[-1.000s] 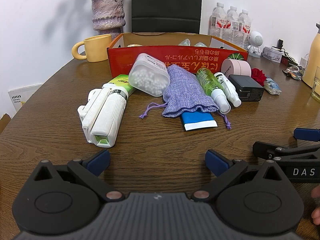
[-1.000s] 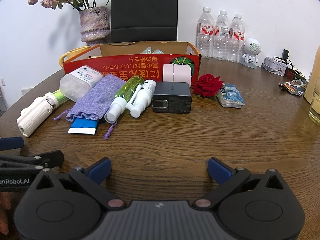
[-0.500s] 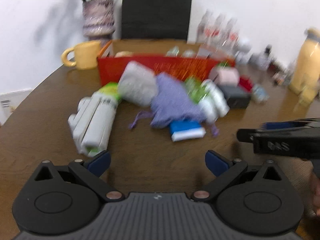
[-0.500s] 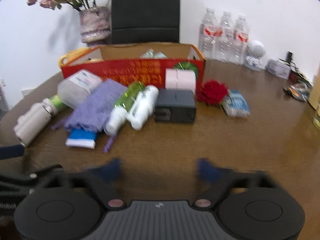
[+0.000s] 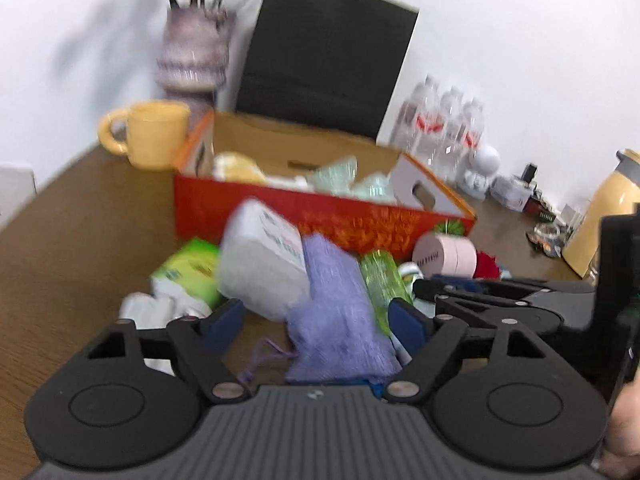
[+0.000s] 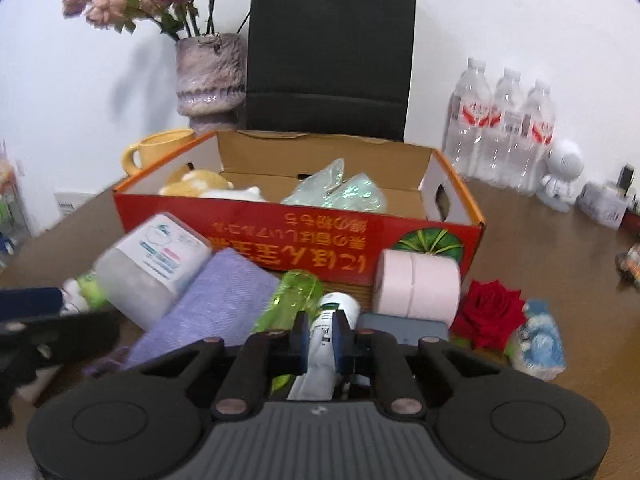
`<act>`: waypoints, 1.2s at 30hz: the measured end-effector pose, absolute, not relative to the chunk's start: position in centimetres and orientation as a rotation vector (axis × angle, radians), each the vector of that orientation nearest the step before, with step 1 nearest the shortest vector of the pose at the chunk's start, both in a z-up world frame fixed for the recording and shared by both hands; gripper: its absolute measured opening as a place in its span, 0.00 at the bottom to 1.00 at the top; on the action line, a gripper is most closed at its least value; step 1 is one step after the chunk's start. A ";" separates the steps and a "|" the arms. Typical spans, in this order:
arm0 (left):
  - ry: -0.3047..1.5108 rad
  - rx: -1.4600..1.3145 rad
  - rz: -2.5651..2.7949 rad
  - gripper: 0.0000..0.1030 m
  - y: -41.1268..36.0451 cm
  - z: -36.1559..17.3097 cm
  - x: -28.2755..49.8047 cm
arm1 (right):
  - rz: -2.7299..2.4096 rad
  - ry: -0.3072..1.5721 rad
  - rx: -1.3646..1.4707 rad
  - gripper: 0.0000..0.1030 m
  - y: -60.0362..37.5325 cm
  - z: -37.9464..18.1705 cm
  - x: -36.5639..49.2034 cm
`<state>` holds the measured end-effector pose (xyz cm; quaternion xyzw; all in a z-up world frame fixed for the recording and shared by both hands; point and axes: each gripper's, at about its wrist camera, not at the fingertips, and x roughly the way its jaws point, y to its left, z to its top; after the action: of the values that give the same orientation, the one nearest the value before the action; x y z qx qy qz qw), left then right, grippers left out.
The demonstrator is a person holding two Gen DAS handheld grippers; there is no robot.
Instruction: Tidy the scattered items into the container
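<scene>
White spray bottle (image 6: 325, 336) lies pinched between the right tongs (image 6: 320, 338), beside green bottle (image 6: 290, 300), purple pouch (image 6: 212, 304), probably touching; red box (image 6: 304, 236) behind.

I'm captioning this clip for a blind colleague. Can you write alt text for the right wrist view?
The right gripper is shut on a white spray bottle lying among items scattered on a wooden table. Beside it lie a green bottle, a purple pouch, a pink roll and a red rose, all before an open red cardboard box.

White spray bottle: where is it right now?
Right wrist view, centre: the white spray bottle sits between the right tool's closed fingers, with the green bottle on its left and the black charger on its right.
</scene>
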<state>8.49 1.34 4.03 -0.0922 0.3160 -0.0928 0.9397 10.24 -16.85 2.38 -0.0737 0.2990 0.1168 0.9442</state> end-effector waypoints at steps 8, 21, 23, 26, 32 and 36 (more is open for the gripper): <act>0.748 -0.101 -0.161 0.43 -1.7 1.7 11.9 | 0.243 0.636 -0.149 0.16 -17.1 1.6 11.2; 0.744 -0.180 -0.216 0.27 1.0 4.5 2.4 | 0.247 0.696 -0.071 0.26 -18.5 0.6 9.3; 0.754 -0.180 -0.202 0.44 1.0 4.0 2.1 | 0.254 0.695 -0.087 0.25 -18.6 1.0 8.1; 0.757 -0.157 -0.158 0.56 0.4 3.4 3.1 | 0.263 0.707 -0.104 0.26 -19.2 1.3 5.9; 0.796 -0.076 -0.152 0.14 -1.3 2.3 4.5 | 0.250 0.701 -0.084 0.26 -19.9 0.9 4.3; 0.789 -0.172 -0.190 0.04 -0.4 3.3 3.1 | 0.235 0.683 -0.075 0.25 -20.0 0.9 3.8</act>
<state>3.08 -0.38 3.35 -0.0834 0.3832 -0.0923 0.9152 3.80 -20.02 0.94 -0.0369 0.3339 0.1149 0.9349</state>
